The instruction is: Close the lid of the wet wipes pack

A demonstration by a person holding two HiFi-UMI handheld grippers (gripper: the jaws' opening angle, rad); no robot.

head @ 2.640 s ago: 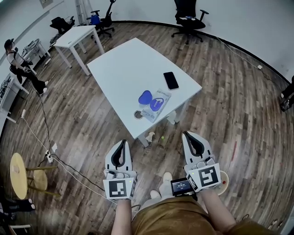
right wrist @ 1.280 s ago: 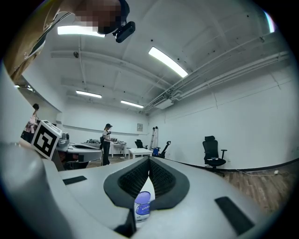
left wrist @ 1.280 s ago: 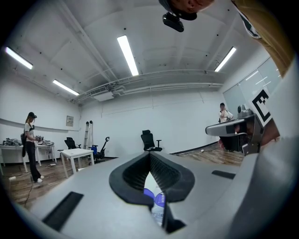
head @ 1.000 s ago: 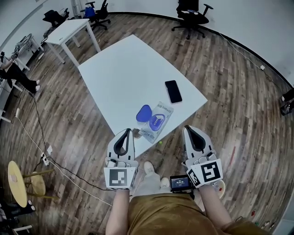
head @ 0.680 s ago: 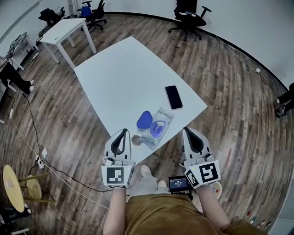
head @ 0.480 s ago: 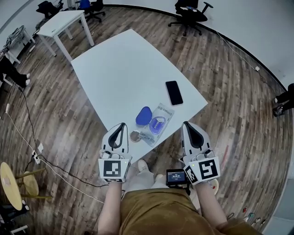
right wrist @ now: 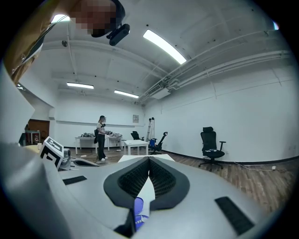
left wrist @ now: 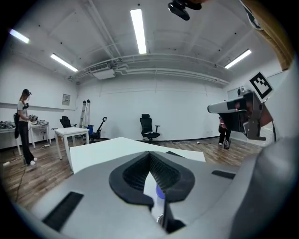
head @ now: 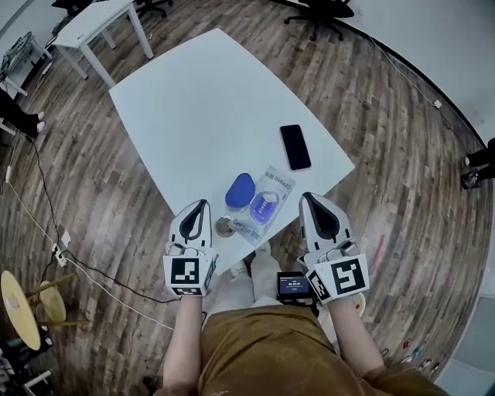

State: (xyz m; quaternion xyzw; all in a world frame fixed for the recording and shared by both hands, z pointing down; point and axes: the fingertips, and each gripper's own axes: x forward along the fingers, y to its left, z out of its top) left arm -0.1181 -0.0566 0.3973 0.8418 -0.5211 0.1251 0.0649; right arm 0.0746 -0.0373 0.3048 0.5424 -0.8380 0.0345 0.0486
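The wet wipes pack (head: 261, 210) lies flat near the white table's near edge, printed face up. Its blue oval lid (head: 240, 189) is flipped open to the left, lying on the table beside the pack's blue opening. My left gripper (head: 199, 206) hovers at the table edge just left of the pack, shut with nothing in it. My right gripper (head: 307, 198) is just right of the pack, shut and holding nothing too. In the left gripper view the left gripper (left wrist: 150, 153) shows the lid (left wrist: 160, 192) below the meeting tips. In the right gripper view the right gripper (right wrist: 149, 158) shows the pack (right wrist: 138, 207) as a blue patch.
A black phone (head: 295, 146) lies on the table (head: 201, 93) beyond the pack. A small round metal object (head: 225, 226) sits at the edge beside the left gripper. Another white table (head: 97, 19) and office chairs stand farther off. A person (right wrist: 99, 137) stands by distant desks.
The person has walked up to the table, so the pack now lies between the two gripper tips. Both grippers stay shut; the lid has stayed open.
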